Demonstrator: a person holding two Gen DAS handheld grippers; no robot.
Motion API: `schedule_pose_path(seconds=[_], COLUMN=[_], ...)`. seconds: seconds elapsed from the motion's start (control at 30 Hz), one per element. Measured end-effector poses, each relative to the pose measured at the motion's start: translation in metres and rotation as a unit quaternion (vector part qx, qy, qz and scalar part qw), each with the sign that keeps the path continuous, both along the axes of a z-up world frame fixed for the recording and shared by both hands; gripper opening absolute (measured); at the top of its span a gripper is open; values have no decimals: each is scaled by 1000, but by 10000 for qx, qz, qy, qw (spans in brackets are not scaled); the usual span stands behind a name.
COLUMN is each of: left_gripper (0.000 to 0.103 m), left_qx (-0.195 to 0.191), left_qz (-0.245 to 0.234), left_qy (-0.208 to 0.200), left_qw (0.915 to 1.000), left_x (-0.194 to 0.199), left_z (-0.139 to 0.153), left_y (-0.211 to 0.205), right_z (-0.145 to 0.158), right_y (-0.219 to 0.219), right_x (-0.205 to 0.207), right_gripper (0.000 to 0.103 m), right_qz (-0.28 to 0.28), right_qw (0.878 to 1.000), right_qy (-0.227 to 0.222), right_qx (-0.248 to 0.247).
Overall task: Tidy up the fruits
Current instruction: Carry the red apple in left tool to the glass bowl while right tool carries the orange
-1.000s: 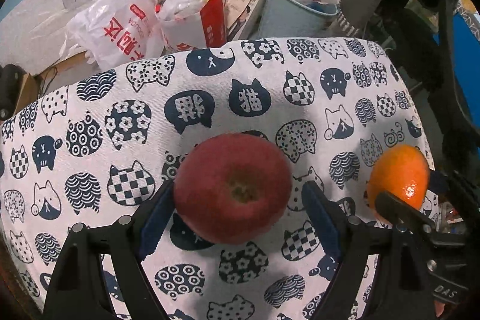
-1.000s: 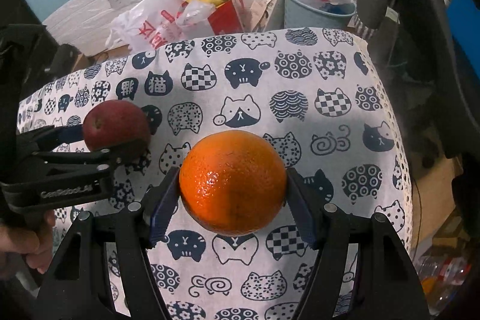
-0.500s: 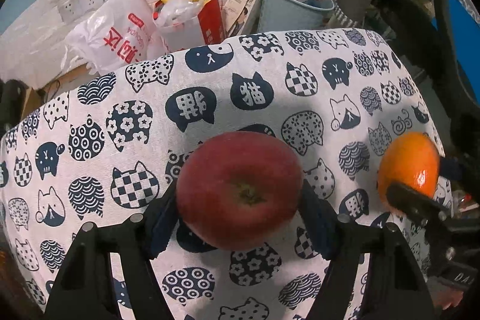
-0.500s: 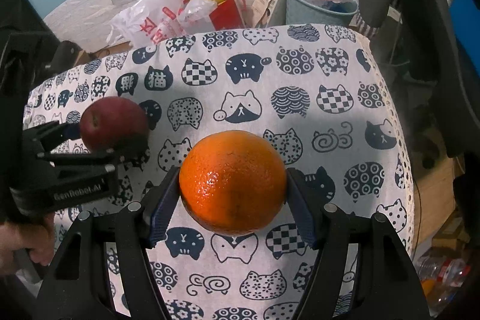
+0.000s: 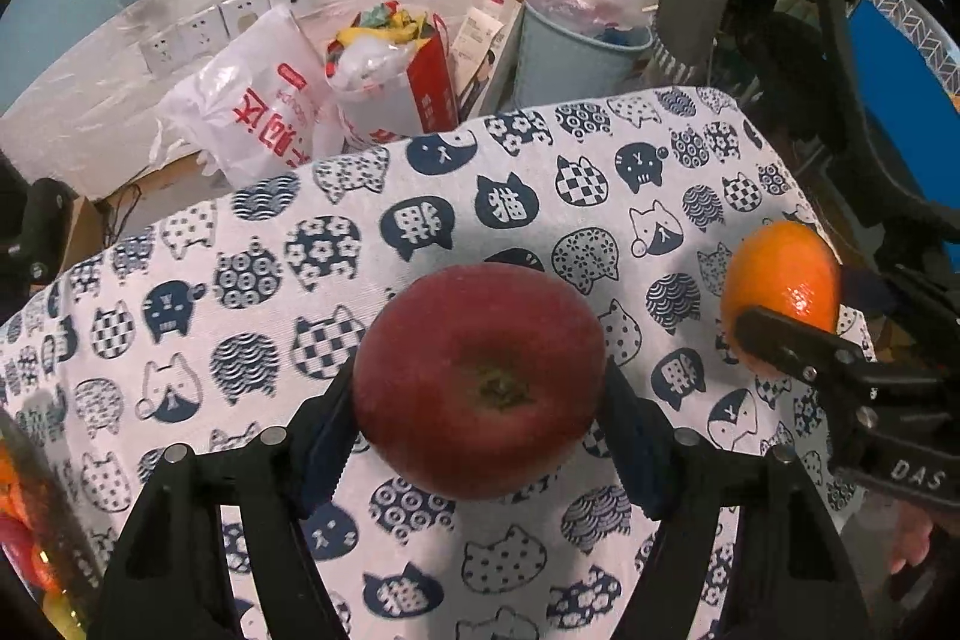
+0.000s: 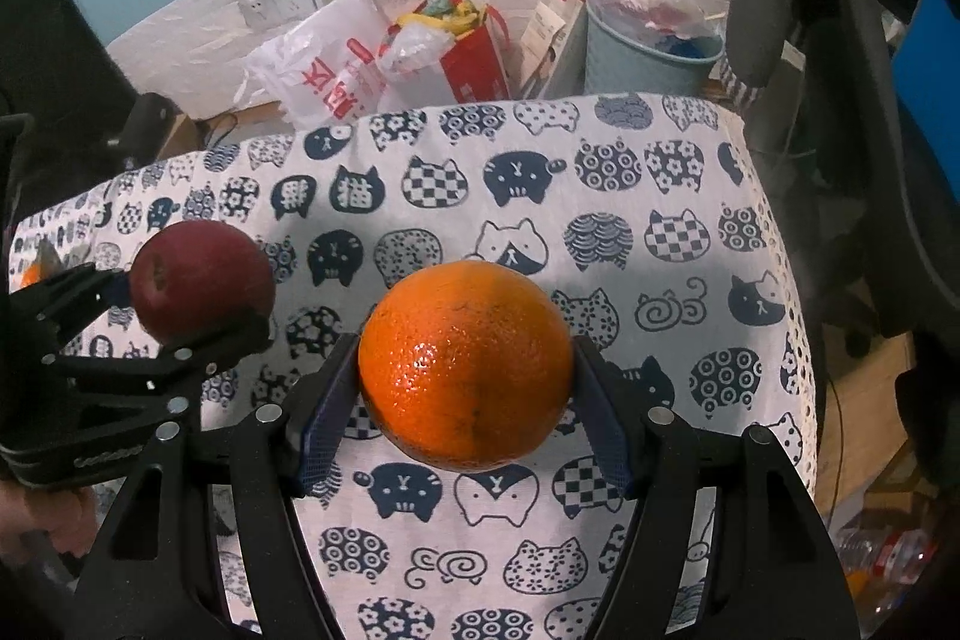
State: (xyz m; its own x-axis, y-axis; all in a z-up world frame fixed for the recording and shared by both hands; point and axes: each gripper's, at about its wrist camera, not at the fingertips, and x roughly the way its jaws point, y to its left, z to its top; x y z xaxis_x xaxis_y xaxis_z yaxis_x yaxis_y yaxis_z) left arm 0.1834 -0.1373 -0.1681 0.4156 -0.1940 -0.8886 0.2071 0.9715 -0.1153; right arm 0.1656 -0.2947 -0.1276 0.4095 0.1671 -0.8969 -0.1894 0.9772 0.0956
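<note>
A red apple (image 5: 480,379) fills the middle of the left wrist view, and my left gripper (image 5: 480,400) is shut on it, blue pads pressing both sides. It hangs just above the cat-patterned cloth (image 5: 240,280). In the right wrist view an orange (image 6: 465,364) sits between the pads of my right gripper (image 6: 465,388), which is shut on it, also off the cloth. The two grippers are side by side: the apple (image 6: 201,277) shows at the left of the right wrist view, the orange (image 5: 780,274) at the right of the left wrist view.
The cloth (image 6: 660,232) covers a table whose far edge drops to the floor. Beyond it stand a white plastic bag (image 5: 252,118), a red bag (image 5: 414,76) and a pale blue bin (image 5: 570,58). Fruit in a clear container (image 5: 24,520) shows at the lower left. A black chair (image 6: 840,40) stands at the right.
My left gripper's jaws closed onto the apple and lifted it a little off the cloth, so more of the far floor shows. The right gripper and orange stayed put.
</note>
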Motion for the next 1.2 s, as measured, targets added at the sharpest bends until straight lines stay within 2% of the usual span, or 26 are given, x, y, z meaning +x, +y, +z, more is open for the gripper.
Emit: schedule_pose_path(seconds=[0.57, 0.87, 1.2], left_gripper=[76, 76, 76], left_qx=[-48, -33, -52], left_qz=[144, 349, 720], left_qy=[-369, -492, -599], left_qw=[9992, 9982, 9956], left_x=[-45, -71, -97], left_z=[55, 70, 82], left_y=[43, 75, 124], right_z=[41, 61, 69], right_y=[38, 76, 121], right_x=[-15, -23, -31], right_gripper=[69, 69, 69], right_qz=[367, 713, 1052], right_qw=[9986, 9958, 9924], right_qy=[-364, -522, -538], right_qx=[150, 252, 355])
